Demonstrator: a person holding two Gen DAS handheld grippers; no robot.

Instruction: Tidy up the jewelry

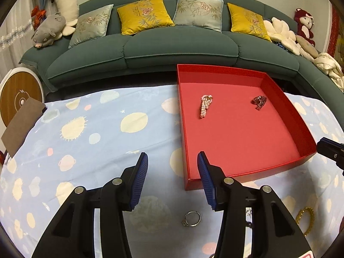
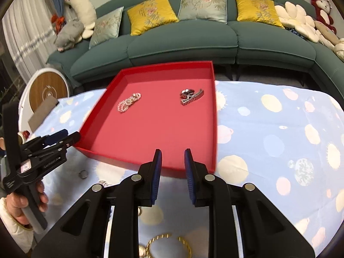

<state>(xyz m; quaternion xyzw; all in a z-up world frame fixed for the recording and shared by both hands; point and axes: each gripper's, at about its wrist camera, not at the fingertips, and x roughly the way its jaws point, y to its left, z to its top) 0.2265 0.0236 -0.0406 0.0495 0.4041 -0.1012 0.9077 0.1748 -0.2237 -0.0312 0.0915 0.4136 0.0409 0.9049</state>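
Note:
A red tray (image 1: 288, 120) lies on the blue planet-print cloth. In it are a pearl hair clip (image 1: 205, 105) and a dark sparkly clip (image 1: 259, 102). My left gripper (image 1: 173, 161) hangs open over the cloth by the tray's near left corner, with nothing between its blue pads. A silver ring (image 1: 192, 218) lies on the cloth just below it, and a gold bracelet (image 1: 305, 219) lies to the right. My right gripper (image 2: 173, 155) stands narrowly open at the tray's (image 2: 148, 169) near rim, holding nothing. Gold bracelets (image 2: 167, 243) lie under it. A hand holds the left gripper (image 2: 71, 136) at the left, above the ring (image 2: 83, 174).
A green sofa (image 1: 180, 47) with yellow and grey cushions and plush toys runs along the far side. A round white and wood device (image 1: 20, 99) and a brown board (image 1: 21, 124) sit at the table's left end. Bare cloth (image 2: 279, 139) spreads to the right of the tray.

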